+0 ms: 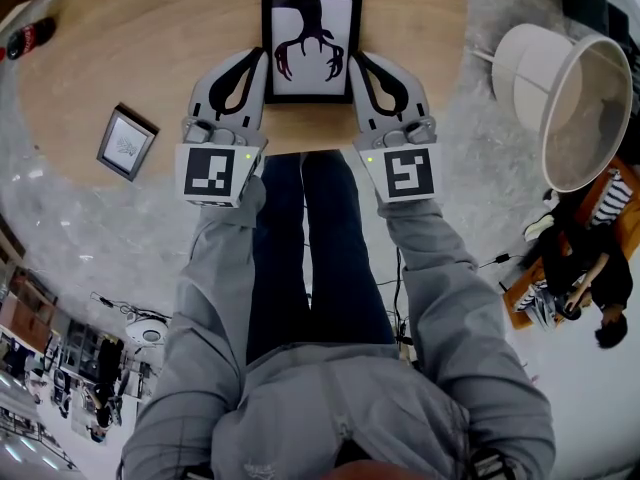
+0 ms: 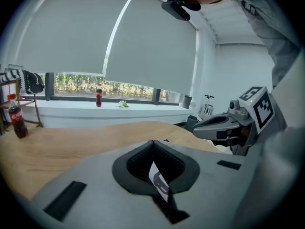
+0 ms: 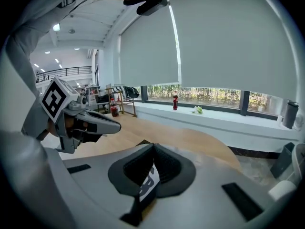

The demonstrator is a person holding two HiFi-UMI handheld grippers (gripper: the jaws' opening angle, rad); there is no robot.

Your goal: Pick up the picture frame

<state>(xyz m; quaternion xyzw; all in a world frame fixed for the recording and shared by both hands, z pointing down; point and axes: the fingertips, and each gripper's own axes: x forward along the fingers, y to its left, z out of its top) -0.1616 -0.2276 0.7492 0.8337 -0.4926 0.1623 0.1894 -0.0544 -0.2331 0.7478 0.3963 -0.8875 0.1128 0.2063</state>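
A black picture frame with a dark antler print rests on the round wooden table, close to its near edge. My left gripper is shut, its tip against the frame's left side. My right gripper is also shut, and its tip meets the frame's right side. In the left gripper view a sliver of the print shows through the hole between the closed fingers. The right gripper view shows the same sliver. Whether the frame is off the table, I cannot tell.
A smaller grey frame lies on the table to the left. A cola bottle stands at the far left edge. A white lampshade is on the floor at the right, with a person sitting beyond it.
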